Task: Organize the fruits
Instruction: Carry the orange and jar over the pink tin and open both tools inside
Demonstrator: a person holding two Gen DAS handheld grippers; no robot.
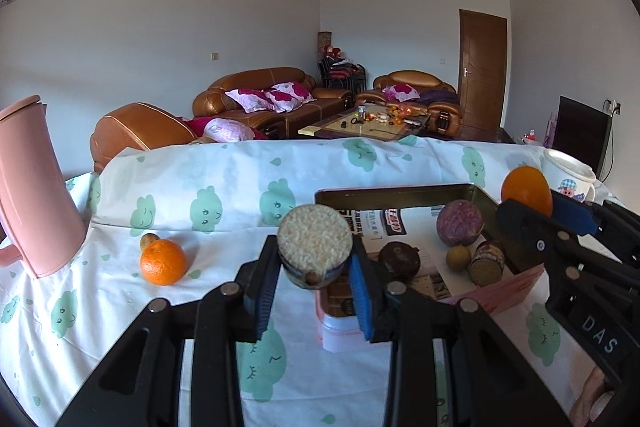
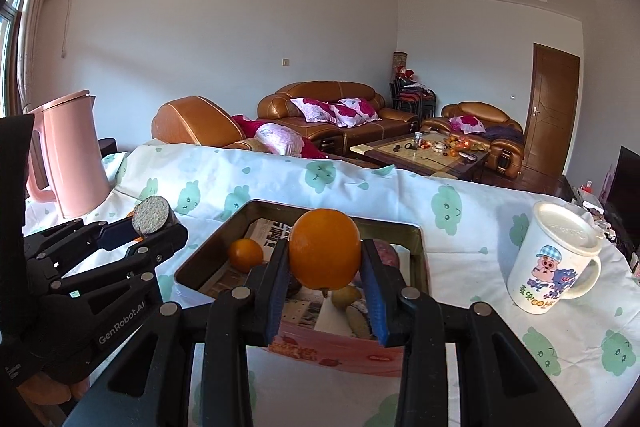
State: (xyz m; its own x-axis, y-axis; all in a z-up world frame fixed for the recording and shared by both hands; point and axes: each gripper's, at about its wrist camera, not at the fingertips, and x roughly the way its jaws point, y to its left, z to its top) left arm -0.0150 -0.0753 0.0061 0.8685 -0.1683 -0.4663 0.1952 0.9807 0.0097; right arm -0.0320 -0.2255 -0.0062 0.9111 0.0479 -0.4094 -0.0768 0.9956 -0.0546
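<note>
I see my orange (image 2: 324, 253) raised mid-frame above the tin box (image 2: 420, 263), cut sugarcane piece (image 1: 315, 247) lifted centre, second orange (image 1: 163, 261) resting on cloth lower left

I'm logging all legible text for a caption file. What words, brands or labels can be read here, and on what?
"DAS": on the black right gripper.
"GenRobot.AI": on the black left gripper.
"GO": part of the coloured lettering on the white cartoon-pig mug; the rest is unreadable.
Newspaper lining in the rectangular metal tin: print too blurred.
</note>
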